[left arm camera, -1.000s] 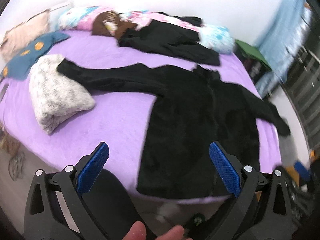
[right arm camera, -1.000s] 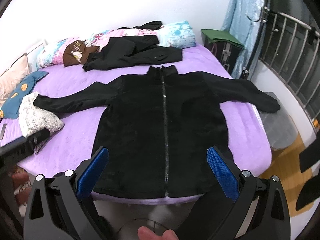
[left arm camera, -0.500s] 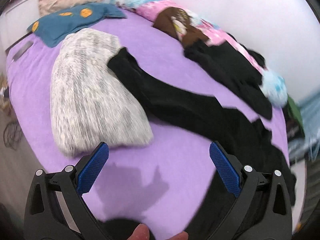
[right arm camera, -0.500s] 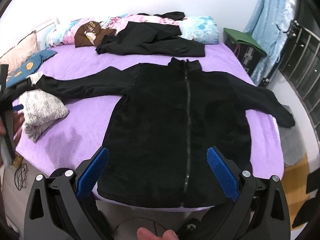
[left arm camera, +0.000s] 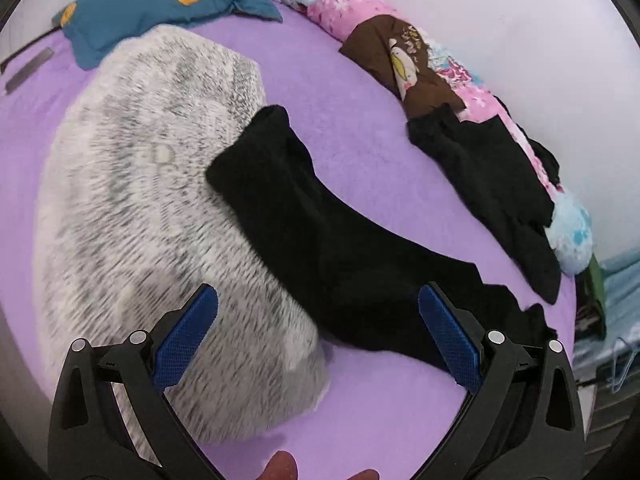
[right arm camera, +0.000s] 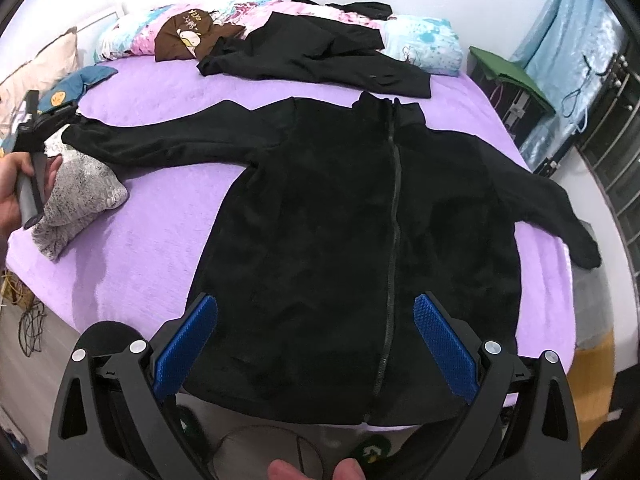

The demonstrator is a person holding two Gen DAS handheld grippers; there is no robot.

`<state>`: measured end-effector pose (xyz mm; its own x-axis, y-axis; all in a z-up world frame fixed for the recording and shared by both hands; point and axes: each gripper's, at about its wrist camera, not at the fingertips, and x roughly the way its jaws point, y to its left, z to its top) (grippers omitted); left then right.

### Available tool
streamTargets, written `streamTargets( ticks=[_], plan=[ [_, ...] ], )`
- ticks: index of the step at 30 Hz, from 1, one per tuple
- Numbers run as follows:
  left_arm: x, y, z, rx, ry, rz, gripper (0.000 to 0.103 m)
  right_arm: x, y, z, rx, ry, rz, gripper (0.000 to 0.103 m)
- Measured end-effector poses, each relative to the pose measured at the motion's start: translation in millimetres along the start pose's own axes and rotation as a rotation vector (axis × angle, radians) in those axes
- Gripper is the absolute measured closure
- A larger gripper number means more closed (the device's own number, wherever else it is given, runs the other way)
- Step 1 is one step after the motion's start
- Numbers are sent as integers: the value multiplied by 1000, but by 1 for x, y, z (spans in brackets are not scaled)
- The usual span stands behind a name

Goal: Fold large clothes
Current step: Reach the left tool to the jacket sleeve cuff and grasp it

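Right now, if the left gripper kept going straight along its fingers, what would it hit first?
Probably the black jacket's sleeve, which lies ahead between the open fingers of the left gripper, where it overlaps the grey knit sweater. Depth is unclear.

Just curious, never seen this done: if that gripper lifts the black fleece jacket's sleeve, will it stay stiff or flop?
The black fleece jacket's sleeve would probably flop, since it lies limp over the grey knitted bundle. Its fuzzy surface should grip the open left gripper's textured pads well.

Black gripper [right arm camera: 315,340], blue ribbed pads [right arm camera: 185,344].
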<state>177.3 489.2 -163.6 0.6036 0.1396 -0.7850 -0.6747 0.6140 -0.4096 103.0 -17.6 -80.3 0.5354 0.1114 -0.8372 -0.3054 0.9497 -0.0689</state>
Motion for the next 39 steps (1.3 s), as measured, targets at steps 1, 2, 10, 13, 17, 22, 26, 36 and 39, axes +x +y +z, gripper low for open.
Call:
streamTargets(
  ticks=[1, 2, 10, 13, 17, 22, 26, 36, 39],
  plan=[
    [4, 1, 3, -8, -1, -8, 6, 1, -1, 0, 3, -2, -1, 6],
    [9, 2, 7, -14, -2, -5, 6, 1, -3, 0, 7, -8, -3, 6],
    [37, 7, 27, -91, -17, 30, 9, -2, -16, -4, 35, -36, 24, 6],
    [45, 7, 32, -94, -12, 48, 21, 1, -18, -6, 48, -22, 24, 6],
    [52, 9, 40, -115, -7, 58, 31, 2, -17, -7, 45, -16, 20, 6],
    [56, 15, 49, -129, -9, 83, 66, 4, -19, -8, 47, -11, 14, 6],
    [57, 22, 49, -144, 8, 116, 86, 3, -19, -7, 50, -12, 8, 6],
    [21, 6, 34, -81, -56, 140, 92, -5, -25, -11, 65, -27, 4, 6],
    [10, -5, 32, -64, -78, 126, 93, -8, -29, -14, 75, -32, 7, 6]
  ],
)
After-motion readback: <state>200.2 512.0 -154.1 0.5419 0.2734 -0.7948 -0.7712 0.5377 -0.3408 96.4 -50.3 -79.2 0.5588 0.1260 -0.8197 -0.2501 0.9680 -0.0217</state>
